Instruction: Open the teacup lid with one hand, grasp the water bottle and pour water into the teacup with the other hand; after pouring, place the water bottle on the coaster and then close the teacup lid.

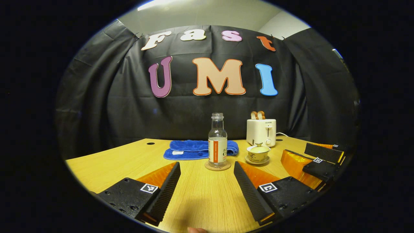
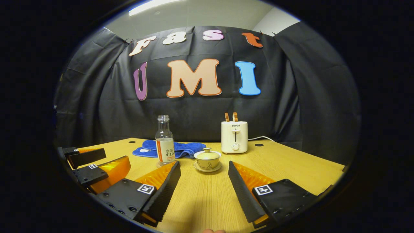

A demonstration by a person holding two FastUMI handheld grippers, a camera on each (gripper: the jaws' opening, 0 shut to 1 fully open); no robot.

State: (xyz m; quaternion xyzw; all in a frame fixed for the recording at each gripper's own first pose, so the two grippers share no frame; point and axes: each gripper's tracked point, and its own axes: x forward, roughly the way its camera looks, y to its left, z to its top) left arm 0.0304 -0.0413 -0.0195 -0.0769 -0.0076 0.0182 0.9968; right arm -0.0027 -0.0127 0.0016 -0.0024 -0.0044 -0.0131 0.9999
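In the left gripper view, the left gripper (image 1: 207, 184) hangs low over the desk (image 1: 113, 161) with its jaws spread wide and nothing between them; the water bottle (image 1: 217, 142) stands straight ahead on its centre line, upright on the coaster (image 1: 217, 166), uncapped and partly filled; the teacup (image 1: 258, 153), its lid (image 1: 258, 148) still on, sits on a saucer just to the right of the bottle; a blue towel (image 1: 190, 149) lies behind the bottle and a toaster (image 1: 261, 131) behind the cup; the right gripper (image 1: 318, 160) shows off to the right.

In the right gripper view, the right gripper (image 2: 203, 184) also stands wide open and empty; here the lidded teacup (image 2: 207, 158) lies dead ahead between the fingers, its knob upright, while the water bottle (image 2: 165, 140) stands off to the left; the left gripper (image 2: 87, 165) shows at the far left.

So each gripper is already lined up with its own target; I judge the right is better placed to lift the lid and the left to take the bottle across its upright body.
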